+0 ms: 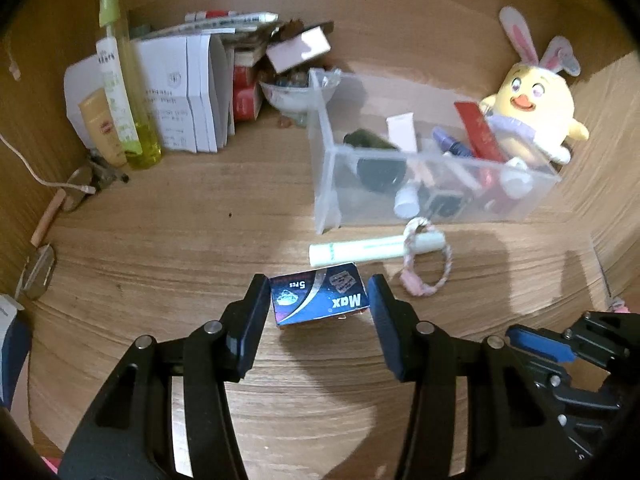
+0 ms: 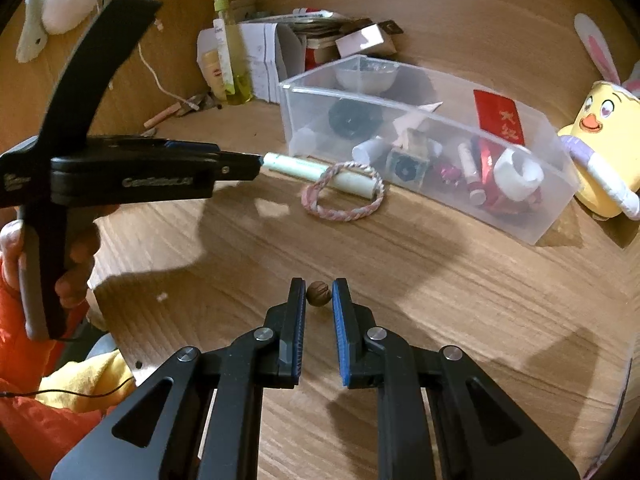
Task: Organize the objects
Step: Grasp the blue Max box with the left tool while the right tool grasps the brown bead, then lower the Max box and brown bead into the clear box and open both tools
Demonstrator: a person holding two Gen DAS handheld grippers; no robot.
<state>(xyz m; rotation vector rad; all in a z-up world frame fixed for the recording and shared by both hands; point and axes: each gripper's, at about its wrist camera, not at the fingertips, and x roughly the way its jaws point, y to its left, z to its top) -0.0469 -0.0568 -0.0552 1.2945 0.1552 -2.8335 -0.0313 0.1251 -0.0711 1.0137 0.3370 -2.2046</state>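
My left gripper (image 1: 318, 292) is open around a small blue "Max" box (image 1: 318, 299) lying on the wooden desk; the left pad is close to the box, the right pad a little apart. My right gripper (image 2: 319, 291) is open with a small brown bead (image 2: 318, 293) on the desk between its fingertips, small gaps on both sides. A pale green tube (image 1: 376, 249) and a pink braided bracelet (image 1: 426, 264) lie just beyond the box; both also show in the right wrist view, tube (image 2: 304, 169), bracelet (image 2: 344, 192). A clear plastic organizer bin (image 1: 328, 152) holds several cosmetics.
A yellow chick plush (image 1: 532, 108) sits right of the bin. A green spray bottle (image 1: 124, 92), white boxes (image 1: 180, 92) and a bowl (image 1: 294, 98) stand at the back left. Wooden walls enclose the desk. My left gripper's body (image 2: 132, 172) crosses the right wrist view.
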